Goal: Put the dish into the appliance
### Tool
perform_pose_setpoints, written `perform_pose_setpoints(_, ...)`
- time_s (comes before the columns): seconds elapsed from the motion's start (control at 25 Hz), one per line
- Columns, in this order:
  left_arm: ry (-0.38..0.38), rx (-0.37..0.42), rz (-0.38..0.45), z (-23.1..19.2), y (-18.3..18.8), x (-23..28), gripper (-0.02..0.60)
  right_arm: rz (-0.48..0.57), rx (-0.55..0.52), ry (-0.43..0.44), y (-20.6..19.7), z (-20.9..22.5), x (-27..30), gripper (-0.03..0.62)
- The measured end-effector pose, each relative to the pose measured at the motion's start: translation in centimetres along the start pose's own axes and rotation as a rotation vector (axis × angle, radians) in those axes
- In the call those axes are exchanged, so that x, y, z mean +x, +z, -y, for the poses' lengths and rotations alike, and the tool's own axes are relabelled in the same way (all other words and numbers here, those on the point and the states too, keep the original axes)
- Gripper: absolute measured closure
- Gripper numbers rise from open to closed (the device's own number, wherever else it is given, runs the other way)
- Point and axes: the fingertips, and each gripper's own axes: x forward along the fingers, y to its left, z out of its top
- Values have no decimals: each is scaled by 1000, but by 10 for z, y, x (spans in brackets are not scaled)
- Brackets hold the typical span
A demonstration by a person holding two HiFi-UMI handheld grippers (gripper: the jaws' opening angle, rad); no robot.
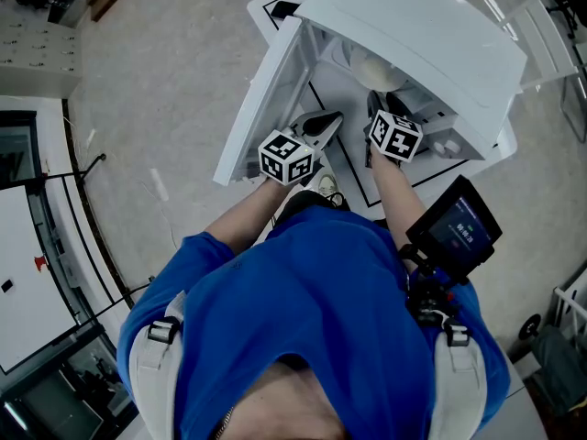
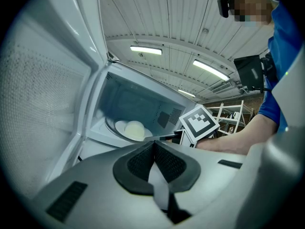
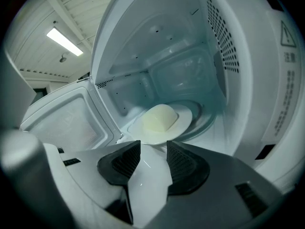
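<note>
Dish: white, with a pale lump on it, lying on the turntable inside the open microwave.
Right gripper: jaws apart, tips just short of the dish rim, seemingly not touching it.
Left gripper: jaws together, empty, beside the open door.

Left tool closed — dish inside appliance

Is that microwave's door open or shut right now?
Open. The door is swung wide to one side of the microwave, and the dish inside shows with nothing in front of it.
</note>
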Motion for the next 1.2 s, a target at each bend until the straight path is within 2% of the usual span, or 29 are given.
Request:
perform_pose_setpoints(0.44, -5, 3, -3, -1, 2, 2, 574, 1, -79, -22, 13, 0, 3, 419)
perform_pose_setpoints(1.2, -3, 6, -1, -2, 5, 4, 574, -19, -152, -52, 16, 1, 5, 419)
